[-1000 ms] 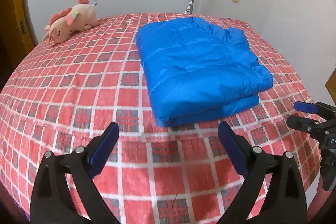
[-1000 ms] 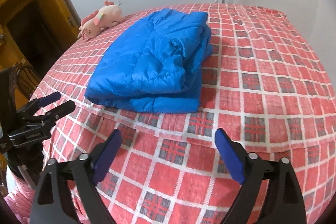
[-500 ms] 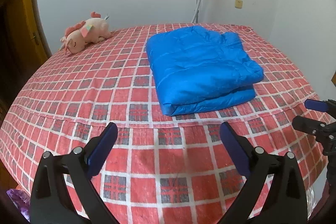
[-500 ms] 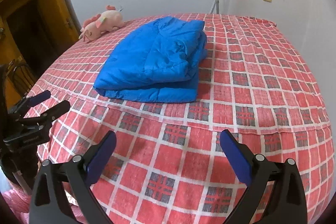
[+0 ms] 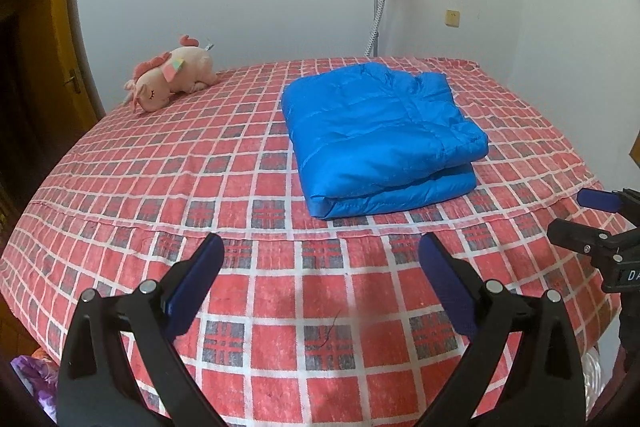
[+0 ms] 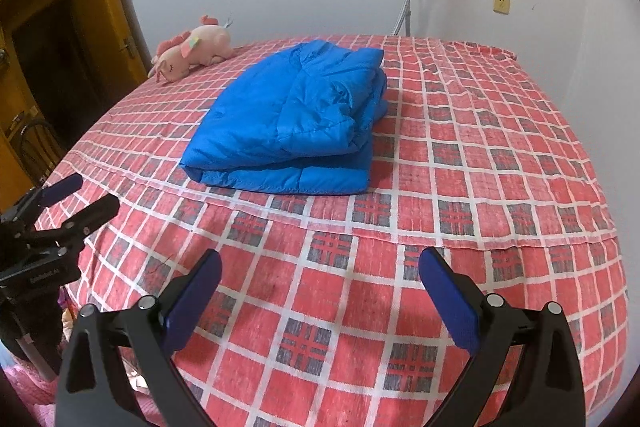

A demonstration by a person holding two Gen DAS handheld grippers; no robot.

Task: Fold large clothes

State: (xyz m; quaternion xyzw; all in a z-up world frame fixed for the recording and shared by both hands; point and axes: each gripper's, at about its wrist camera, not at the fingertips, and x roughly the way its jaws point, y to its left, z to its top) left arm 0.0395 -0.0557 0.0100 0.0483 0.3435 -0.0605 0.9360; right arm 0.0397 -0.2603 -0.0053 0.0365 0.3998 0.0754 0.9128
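Blue puffer jacket [image 5: 380,139] sits folded mid-bed [image 5: 256,279] | looks light, puffy, slick, springy | left tongs [image 5: 320,263] and right tongs [image 6: 320,267] gape wide, empty, well short | best pinched at stitched hem, not loft.

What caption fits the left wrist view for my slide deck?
Folded blue puffer jacket on red checked bedspread, pink plush unicorn behind; left gripper open, empty.

The blue puffer jacket [image 5: 380,139] lies folded into a thick, roughly rectangular bundle on the red checked bedspread [image 5: 240,163]. Its quilted top layer is doubled over a lower layer, the rounded fold facing the near edge, the puckered ends toward the far side.
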